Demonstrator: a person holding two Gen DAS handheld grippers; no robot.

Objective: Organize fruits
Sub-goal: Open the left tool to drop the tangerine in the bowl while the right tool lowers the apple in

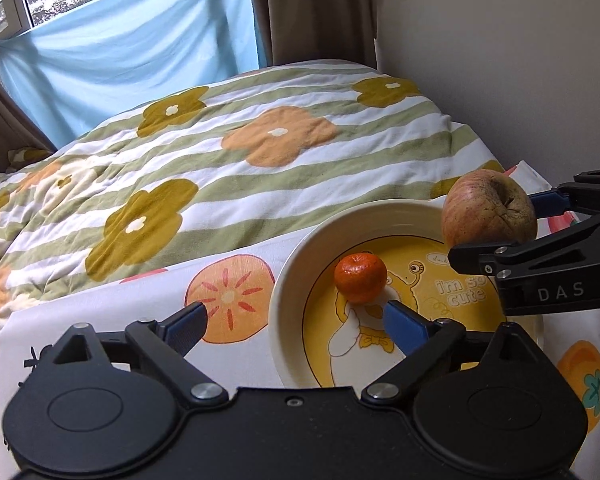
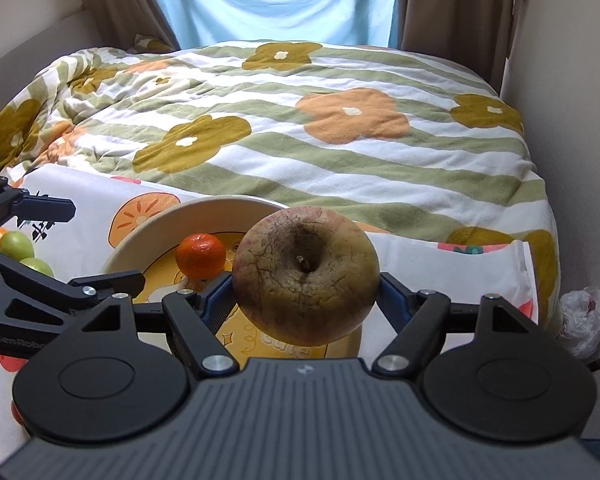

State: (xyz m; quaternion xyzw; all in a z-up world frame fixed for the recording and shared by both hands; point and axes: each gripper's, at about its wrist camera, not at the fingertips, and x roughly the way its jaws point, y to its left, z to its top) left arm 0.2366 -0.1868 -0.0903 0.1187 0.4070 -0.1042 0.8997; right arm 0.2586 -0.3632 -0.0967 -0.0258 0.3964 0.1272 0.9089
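Wrinkled round apple (image 2: 305,276), glossy bowl (image 2: 148,236)

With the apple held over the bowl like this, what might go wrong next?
1. The apple is large and round, held by the right gripper only at its sides; it may slip and drop hard into the bowl.
2. The mandarin already sits in the bowl; a released apple may strike or bump it.
3. The left gripper, jaws open, hovers at the bowl rim close to the right one; the two could collide.
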